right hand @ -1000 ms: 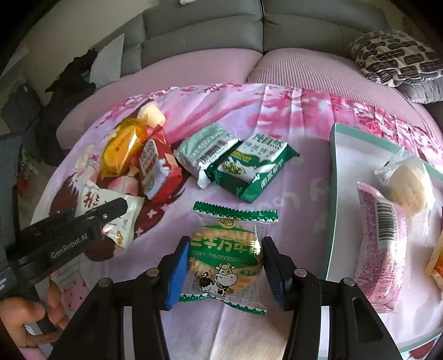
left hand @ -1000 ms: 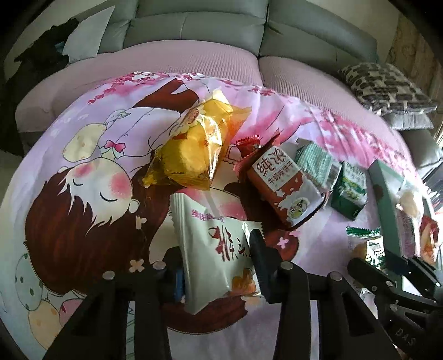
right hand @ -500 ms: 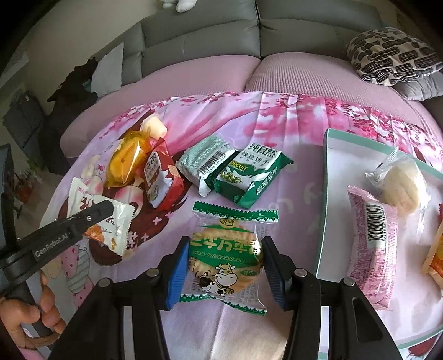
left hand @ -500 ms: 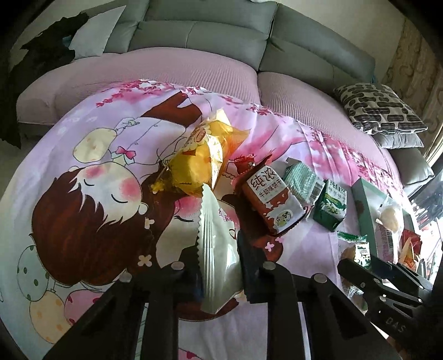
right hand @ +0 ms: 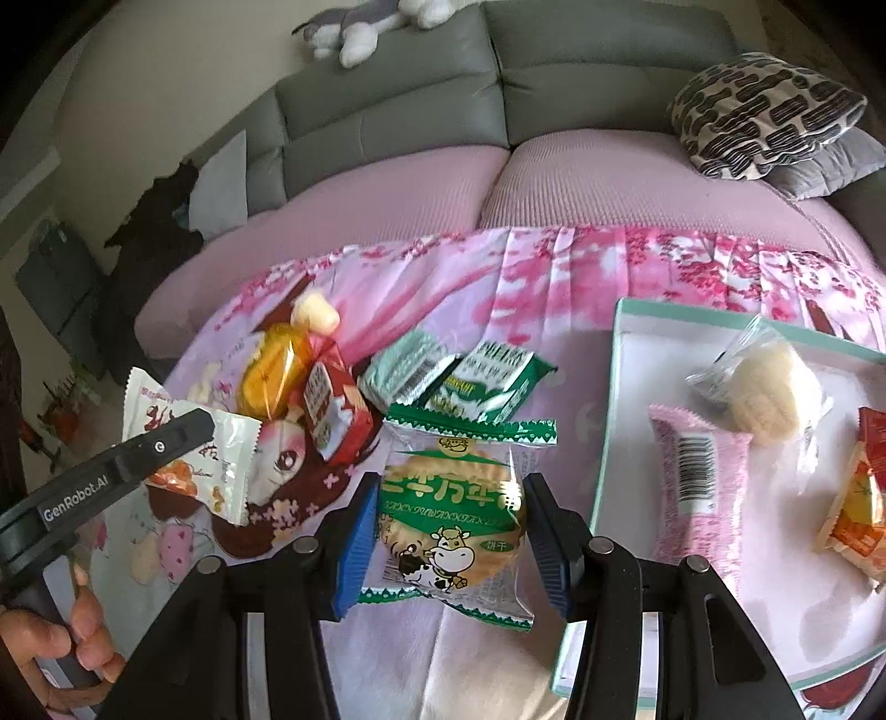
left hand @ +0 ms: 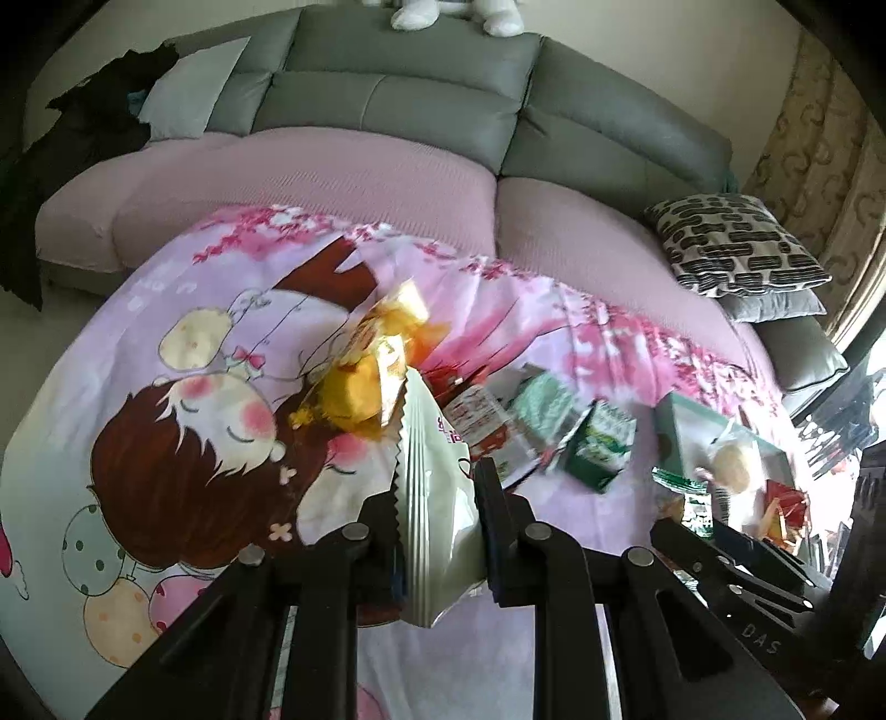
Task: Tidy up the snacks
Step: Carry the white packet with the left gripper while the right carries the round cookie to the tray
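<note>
Left hand-held gripper (left hand: pixel 437 518): jaws closed on a white packet (left hand: pixel 434 498), pinched edge-on and lifted clear of the cloth (left hand: pixel 183 498); from the right wrist view the same packet (right hand: pixel 188 454) hangs in the air at the left, with the person's hand (right hand: pixel 61 659) on the handle below.

Right hand-held gripper (right hand: pixel 448 540): blue pads (right hand: pixel 354 548) sit against both sides of a round biscuit pack (right hand: pixel 451 515) with green sealed ends and a cow drawing; the pack looks gripped, raised just above the cloth.

On the surface, covered by a pink cartoon cloth:
- yellow bag (right hand: pixel 271 371), at the far left of the pile
- red packet (right hand: pixel 332 415), touching the yellow bag
- pale green pack (right hand: pixel 407 368), beside the red packet
- dark green pack (right hand: pixel 490 385), overlapping the pale green one

Tray (right hand: pixel 620 387), teal-rimmed, at the right of the cloth, holding:
- pink bar (right hand: pixel 692 487), near the left rim
- clear-wrapped pale cake (right hand: pixel 764 387), behind the bar
- orange-red packet (right hand: pixel 858 498), at the right edge, partly cut off

Behind: grey sofa (right hand: pixel 415 105) with a patterned cushion (right hand: pixel 764 111) and a plush toy (right hand: pixel 365 27) on its back.
</note>
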Demonstrator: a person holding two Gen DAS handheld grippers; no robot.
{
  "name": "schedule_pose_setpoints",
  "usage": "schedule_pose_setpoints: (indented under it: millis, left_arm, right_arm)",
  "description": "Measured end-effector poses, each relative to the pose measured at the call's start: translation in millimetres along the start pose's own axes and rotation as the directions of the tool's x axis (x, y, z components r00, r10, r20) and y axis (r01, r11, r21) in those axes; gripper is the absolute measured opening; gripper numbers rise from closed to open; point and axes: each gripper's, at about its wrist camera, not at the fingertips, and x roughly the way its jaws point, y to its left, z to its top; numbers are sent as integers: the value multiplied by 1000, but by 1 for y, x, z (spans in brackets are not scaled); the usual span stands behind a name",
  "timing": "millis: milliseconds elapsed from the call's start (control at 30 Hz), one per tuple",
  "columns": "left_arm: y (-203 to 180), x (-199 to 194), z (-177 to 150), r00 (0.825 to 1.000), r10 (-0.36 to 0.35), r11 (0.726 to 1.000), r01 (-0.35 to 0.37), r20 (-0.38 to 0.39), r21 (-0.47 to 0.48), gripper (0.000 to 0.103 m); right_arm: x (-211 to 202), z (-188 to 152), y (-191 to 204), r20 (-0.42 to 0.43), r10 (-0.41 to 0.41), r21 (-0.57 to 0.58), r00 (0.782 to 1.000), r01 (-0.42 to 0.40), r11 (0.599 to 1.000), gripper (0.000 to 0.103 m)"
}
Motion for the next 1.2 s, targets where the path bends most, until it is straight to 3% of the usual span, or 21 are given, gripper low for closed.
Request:
schedule_pose_setpoints:
  millis: [300, 533, 1000, 1200]
  left_arm:
    - [-51, -11, 18, 1000, -27, 995, 26, 15, 93, 22]
    - [-99, -11, 31, 997, -76, 981, 71, 19, 181, 22]
    - [-207, 17, 38, 983, -180, 904, 179, -34, 389, 22]
    - [-228, 42, 38, 979, -193, 895, 202, -62, 399, 22]
  right_arm:
    - [-27, 14, -32, 72, -29, 78, 997, 24, 997, 54]
    - [-48, 23, -68, 119, -110, 139, 987, 93, 986, 54]
    - [-66, 29, -149, 122, -229, 297, 966, 185, 937, 54]
    - [-72, 27, -186, 117, -304, 365, 946, 244, 899, 54]
